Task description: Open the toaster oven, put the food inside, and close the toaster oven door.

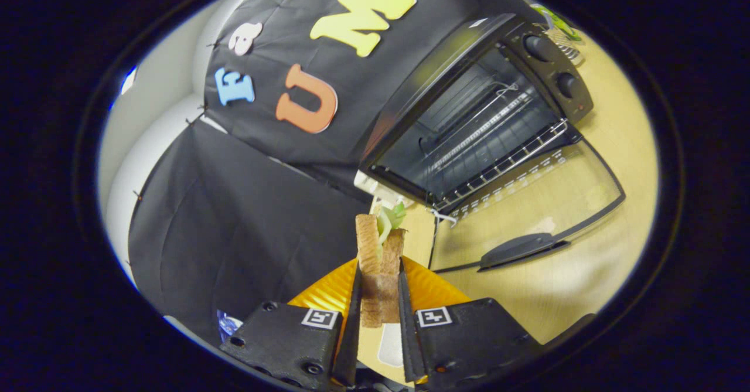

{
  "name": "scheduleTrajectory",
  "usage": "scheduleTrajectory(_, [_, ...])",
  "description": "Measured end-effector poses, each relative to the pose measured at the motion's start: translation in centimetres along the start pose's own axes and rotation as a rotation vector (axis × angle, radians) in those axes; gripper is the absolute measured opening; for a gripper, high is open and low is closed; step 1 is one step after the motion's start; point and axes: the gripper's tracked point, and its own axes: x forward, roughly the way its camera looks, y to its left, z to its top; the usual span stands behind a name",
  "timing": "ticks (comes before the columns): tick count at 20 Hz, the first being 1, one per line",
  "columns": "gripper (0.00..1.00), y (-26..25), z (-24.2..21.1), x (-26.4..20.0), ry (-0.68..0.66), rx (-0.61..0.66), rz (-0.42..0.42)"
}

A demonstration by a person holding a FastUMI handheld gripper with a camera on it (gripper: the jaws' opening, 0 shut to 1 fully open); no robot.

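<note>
Toaster oven [469, 122] door [527, 216] already lay open; gripper [379, 298] clenched the sandwich [378, 263] above the orange plate [328, 292]; loading and door-closing apparently remained.

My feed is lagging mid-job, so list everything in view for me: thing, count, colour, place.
toaster oven: one, black, on the table beyond the tongs, open
oven door: one, glass with black frame and handle, folded down flat
wire rack: one, silver, inside the oven
sandwich: one, brown bread with green filling, between the fingers
plate: one, orange, under the sandwich
table: one, light wood, under everything
tongs: one pair, black, shut on the sandwich
</note>
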Motion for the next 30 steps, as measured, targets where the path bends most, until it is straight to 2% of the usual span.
scheduleTrajectory(6, [0.35, -4.5, 5.8, 0.8, -0.251, 0.086, -0.062])
scheduleTrajectory(9, [0.35, -6.7, 7.6, 1.5, -0.322, 0.15, -0.076])
scheduleTrajectory(12, [0.35, -7.3, 9.5, 2.4, -0.382, 0.237, -0.043])
scheduleTrajectory(15, [0.35, -9.8, 11.9, 3.5, -0.468, 0.298, -0.083])
scheduleTrajectory(23, [0.35, -10.4, 14.0, 7.5, -0.462, 0.178, -0.179])
scheduleTrajectory(27, [0.36, -11.4, 14.9, 8.2, -0.421, 0.18, -0.177])
scheduleTrajectory(30, [0.37, -11.9, 15.4, 8.6, -0.379, 0.098, -0.193])
